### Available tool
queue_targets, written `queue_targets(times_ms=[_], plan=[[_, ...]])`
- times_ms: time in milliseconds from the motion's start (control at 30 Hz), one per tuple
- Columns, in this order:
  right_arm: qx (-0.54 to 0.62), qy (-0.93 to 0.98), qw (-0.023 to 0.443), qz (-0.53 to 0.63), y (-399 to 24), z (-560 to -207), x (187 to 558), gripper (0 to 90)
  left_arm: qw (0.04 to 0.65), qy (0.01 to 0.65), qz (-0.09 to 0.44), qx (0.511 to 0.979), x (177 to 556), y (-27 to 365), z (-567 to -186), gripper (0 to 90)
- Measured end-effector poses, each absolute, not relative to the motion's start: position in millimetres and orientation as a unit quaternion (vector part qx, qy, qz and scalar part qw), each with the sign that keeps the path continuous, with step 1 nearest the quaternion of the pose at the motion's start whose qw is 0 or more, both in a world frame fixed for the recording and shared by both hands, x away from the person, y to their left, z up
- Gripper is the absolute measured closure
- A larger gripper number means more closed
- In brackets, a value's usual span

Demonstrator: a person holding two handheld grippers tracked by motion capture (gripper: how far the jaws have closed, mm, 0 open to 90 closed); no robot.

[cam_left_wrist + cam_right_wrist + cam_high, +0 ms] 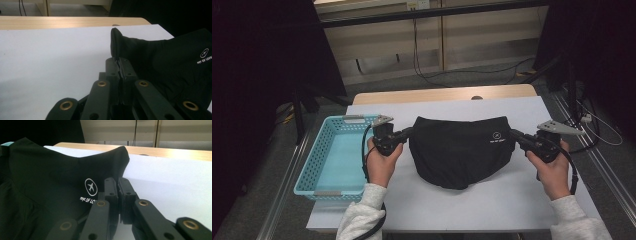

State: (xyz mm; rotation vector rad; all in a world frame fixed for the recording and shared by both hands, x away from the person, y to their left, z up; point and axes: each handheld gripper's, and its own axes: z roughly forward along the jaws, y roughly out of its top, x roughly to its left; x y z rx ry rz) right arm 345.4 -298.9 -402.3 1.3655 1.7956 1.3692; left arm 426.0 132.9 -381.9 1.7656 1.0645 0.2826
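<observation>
High view: two hands reach forward over a white table (452, 210), the left gripper (408, 133) and right gripper (515, 135) pinching opposite top corners of a black garment (460, 150) beside a blue basket (323, 160). Left gripper view: jaws clamped on fabric. Right gripper view: jaws closed on the corner.

Black garment (460, 150) lay spread on the white table (437, 210), folded, rounded lower edge nearest the person, small white plane logo near its right side, top corners pinched.

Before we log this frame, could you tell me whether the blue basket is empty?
Empty: the blue basket shows only its bare floor in the high view.
</observation>
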Motion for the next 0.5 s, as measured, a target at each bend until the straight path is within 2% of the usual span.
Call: queue_targets(times_ms=[500], plan=[[0.498,0.669,0.250,0.491,-291.2,-406.6,352.9,86.5,0.499,0.451,0.117,0.730,431.7,140.2,-389.8,87.1]])
